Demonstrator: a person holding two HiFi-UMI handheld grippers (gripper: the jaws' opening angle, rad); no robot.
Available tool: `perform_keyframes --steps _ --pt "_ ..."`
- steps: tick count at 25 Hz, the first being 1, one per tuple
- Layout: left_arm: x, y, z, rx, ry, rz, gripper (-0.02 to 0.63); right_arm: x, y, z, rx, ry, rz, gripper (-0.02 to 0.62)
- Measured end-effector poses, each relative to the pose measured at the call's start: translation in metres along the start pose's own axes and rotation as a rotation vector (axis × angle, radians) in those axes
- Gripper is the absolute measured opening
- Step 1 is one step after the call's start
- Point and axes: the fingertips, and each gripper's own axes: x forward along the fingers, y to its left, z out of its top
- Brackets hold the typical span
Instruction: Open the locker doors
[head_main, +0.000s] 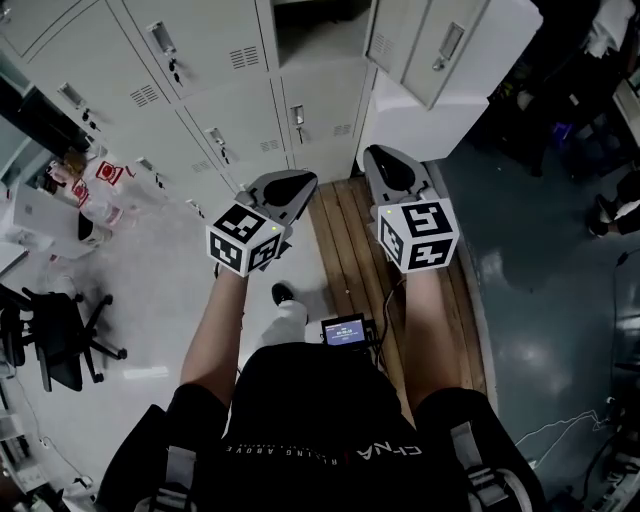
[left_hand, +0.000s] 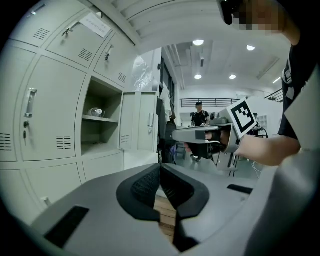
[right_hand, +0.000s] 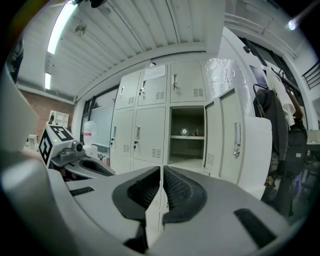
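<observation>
Jaws on left hand-held gripper and right hand-held gripper are pressed together, empty.

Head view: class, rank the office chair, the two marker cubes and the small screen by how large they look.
1. Office chair.
2. Left cube and right cube: they look alike, so they are not ranked apart. Both are nearer the camera than the chair.
3. Screen.
</observation>
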Motion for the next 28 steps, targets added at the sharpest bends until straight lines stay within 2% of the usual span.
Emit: perform_keyframes --steps 4,7,10,18,23,28 --pt "-0.016 -0.026 -0.008 0.018 0.026 -0.025 0.020 -0.025 0.020 -0.002 -0.039 0.008 -0.001 0.042" --pt "-0.026 -0.039 -0.008 0.029 0.029 -0.069 0.020 -0.036 0.043 -0.003 -0.096 0.036 0.044 0.042" --pt "-0.039 -0.037 -0.007 0.044 0.026 -0.079 0.020 -0.033 0.068 -0.005 -0.160 0.061 0.073 0.041" --pt "-0.086 -0.003 -0.001 0.034 -0.041 -0.031 0.020 -0.015 0.108 0.013 -0.173 0.042 0.012 0.041" --pt "-0.090 0.001 0.010 0.043 -0.087 -0.042 0.020 -0.011 0.111 0.021 -0.166 0.042 -0.010 0.041" --pt "-0.087 0.010 0.014 0.036 -0.094 -0.012 0.021 -0.011 0.104 0.024 -0.158 0.045 -0.052 0.041"
